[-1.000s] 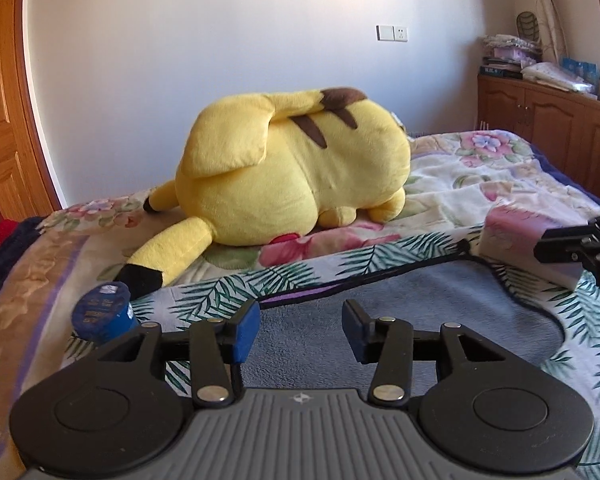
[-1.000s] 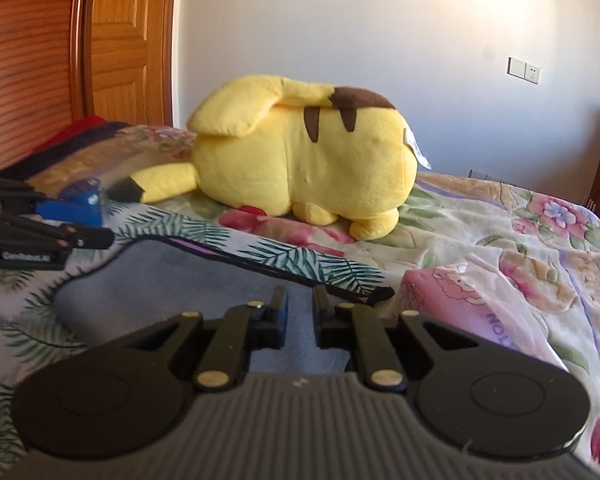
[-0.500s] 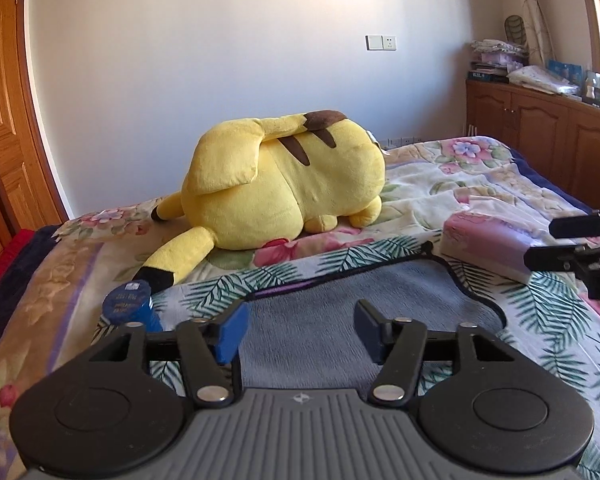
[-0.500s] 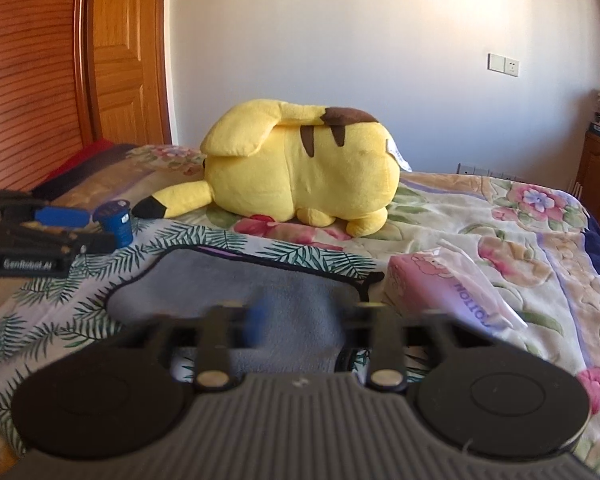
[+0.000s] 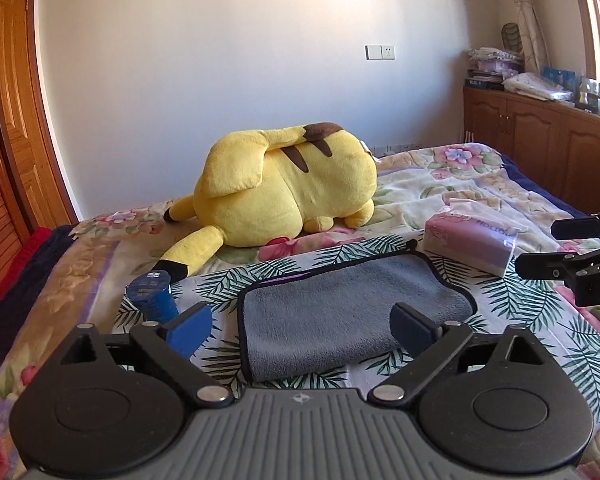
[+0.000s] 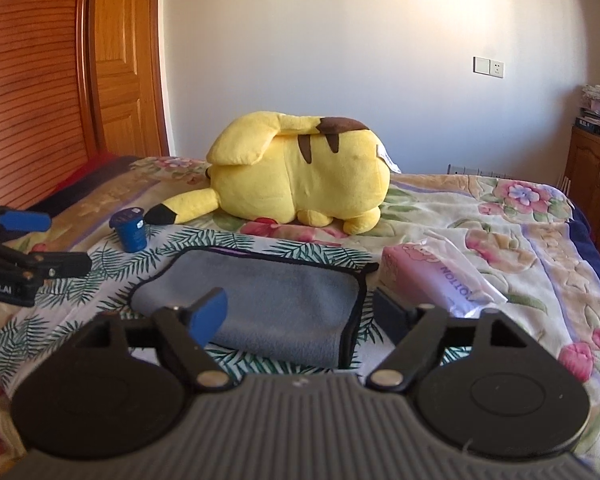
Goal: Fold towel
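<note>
Floral bedspread (image 5: 440, 196) carries your folded grey microfibre towel (image 5: 352, 312); left gripper (image 5: 302, 328) and right gripper (image 6: 300, 314) are both opening, nothing held, fold likely done.

Sunlit white wall (image 5: 240, 60), wooden door (image 6: 120, 80), wooden cabinets (image 5: 540, 140).

We count one grey towel (image 5: 352, 312), one yellow plush toy (image 5: 288, 196), one blue cup (image 5: 152, 294) and one pink tissue pack (image 5: 472, 242) on the bed (image 5: 480, 184). We also count two grippers, the left gripper (image 5: 300, 330) and the right gripper (image 6: 302, 312).
</note>
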`<state>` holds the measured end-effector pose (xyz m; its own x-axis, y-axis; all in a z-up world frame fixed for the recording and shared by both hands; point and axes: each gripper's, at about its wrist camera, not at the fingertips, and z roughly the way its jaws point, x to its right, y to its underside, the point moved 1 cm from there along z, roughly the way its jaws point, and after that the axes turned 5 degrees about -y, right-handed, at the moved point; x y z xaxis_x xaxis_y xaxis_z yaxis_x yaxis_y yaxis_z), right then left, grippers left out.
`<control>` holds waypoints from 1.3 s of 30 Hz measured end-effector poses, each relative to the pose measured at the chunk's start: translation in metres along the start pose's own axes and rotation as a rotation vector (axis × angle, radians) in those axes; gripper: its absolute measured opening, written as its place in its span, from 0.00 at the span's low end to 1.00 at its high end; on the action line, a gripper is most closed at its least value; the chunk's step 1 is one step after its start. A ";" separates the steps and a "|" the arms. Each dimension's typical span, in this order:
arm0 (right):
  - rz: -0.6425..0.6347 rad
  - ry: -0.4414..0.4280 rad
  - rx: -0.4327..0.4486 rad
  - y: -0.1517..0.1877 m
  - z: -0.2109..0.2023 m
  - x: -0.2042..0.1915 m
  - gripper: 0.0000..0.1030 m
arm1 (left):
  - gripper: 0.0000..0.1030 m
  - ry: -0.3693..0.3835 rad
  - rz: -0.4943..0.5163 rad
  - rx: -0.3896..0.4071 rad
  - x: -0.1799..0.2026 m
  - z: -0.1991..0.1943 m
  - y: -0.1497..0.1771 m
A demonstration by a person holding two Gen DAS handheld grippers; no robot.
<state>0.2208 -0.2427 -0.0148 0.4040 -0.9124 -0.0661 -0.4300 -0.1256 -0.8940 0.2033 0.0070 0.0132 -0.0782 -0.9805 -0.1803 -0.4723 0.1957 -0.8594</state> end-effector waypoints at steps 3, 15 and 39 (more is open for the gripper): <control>0.009 -0.003 0.003 0.000 -0.008 -0.002 0.83 | 0.83 -0.007 0.005 0.011 0.002 -0.011 -0.001; 0.001 0.031 0.056 -0.015 -0.049 -0.012 1.00 | 0.84 -0.025 0.002 0.064 0.006 -0.065 -0.019; 0.001 0.036 0.107 -0.007 -0.119 -0.054 1.00 | 0.84 -0.012 -0.008 0.056 0.019 -0.148 0.011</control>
<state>0.1063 -0.2389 0.0477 0.3733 -0.9262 -0.0528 -0.3413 -0.0842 -0.9362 0.0667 -0.0126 0.0708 -0.0640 -0.9818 -0.1787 -0.4226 0.1889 -0.8864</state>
